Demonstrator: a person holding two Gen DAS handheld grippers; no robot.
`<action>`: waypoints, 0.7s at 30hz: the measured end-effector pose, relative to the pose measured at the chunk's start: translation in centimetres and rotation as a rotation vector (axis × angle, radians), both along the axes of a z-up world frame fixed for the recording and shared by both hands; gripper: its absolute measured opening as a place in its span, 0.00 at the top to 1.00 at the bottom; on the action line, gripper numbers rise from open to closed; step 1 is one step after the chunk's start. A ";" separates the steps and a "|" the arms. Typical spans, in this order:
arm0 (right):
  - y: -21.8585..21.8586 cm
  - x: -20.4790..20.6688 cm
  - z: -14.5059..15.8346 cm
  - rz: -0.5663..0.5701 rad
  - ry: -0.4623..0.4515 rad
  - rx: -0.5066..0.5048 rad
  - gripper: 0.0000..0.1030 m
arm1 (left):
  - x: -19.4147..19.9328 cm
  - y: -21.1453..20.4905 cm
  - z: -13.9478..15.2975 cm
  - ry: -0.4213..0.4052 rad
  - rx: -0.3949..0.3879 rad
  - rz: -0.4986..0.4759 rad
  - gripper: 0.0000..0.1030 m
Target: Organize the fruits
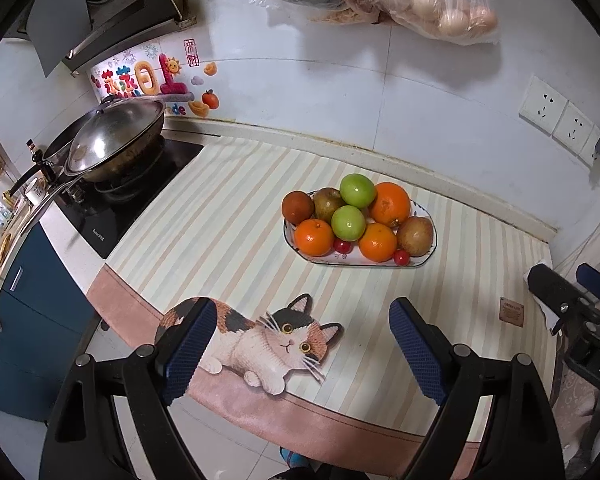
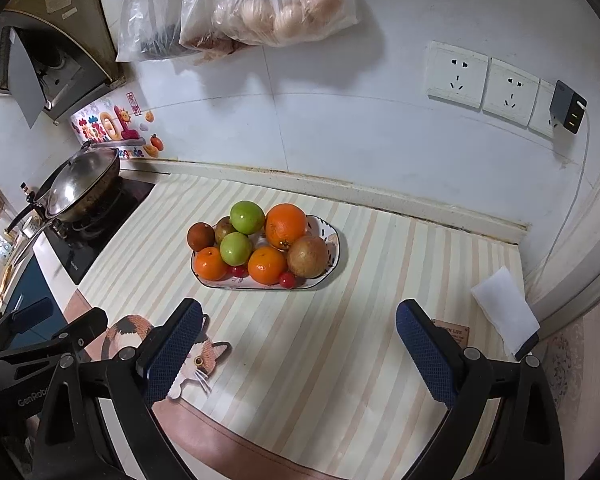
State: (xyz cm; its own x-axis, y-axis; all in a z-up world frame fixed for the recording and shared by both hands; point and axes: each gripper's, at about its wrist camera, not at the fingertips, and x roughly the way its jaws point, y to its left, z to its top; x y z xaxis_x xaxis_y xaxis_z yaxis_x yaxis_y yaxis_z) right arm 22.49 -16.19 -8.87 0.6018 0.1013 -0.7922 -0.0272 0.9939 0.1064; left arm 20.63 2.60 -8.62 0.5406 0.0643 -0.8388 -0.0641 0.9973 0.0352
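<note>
A: Where is the fruit?

B: All of it sits piled in an oval plate on the striped mat that covers the bench, toward the back wall. In the left wrist view the plate's long axis runs left to right, dipping a little toward the right; its narrower right end points at the wall sockets.

A: What is piled on it?

B: Two green apples, one behind and above the other. A large orange sits just right of them, with two smaller oranges along the front. A dark reddish fruit sits at the left end, a brownish one at the right end and another brownish one behind the apples. Two small red cherry tomatoes rest against the front rim.

A: And the hand-held grippers?

B: The left hand-held gripper has its jaws spread wide and holds nothing, hovering over the cat picture at the mat's near edge. The right hand-held gripper is likewise spread apart and empty, above bare mat. Both point toward the plate and are well apart from it.

A: Anything else nearby?

B: A lidded wok on the stove at left, plastic bags hanging on the wall, and a white folded paper at the mat's right edge.
</note>
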 end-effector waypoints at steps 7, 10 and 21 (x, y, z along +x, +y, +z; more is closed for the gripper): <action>0.0 0.0 0.0 0.006 0.000 -0.005 0.02 | 0.5 -0.3 -0.2 0.000 -0.001 -0.004 0.03; -0.1 0.0 0.2 0.004 -0.005 -0.008 0.02 | 0.5 -0.3 -0.2 0.003 -0.003 -0.003 0.03; -0.8 0.1 0.3 0.002 -0.004 -0.007 0.02 | 0.8 -0.4 -0.2 -0.005 0.000 -0.003 0.03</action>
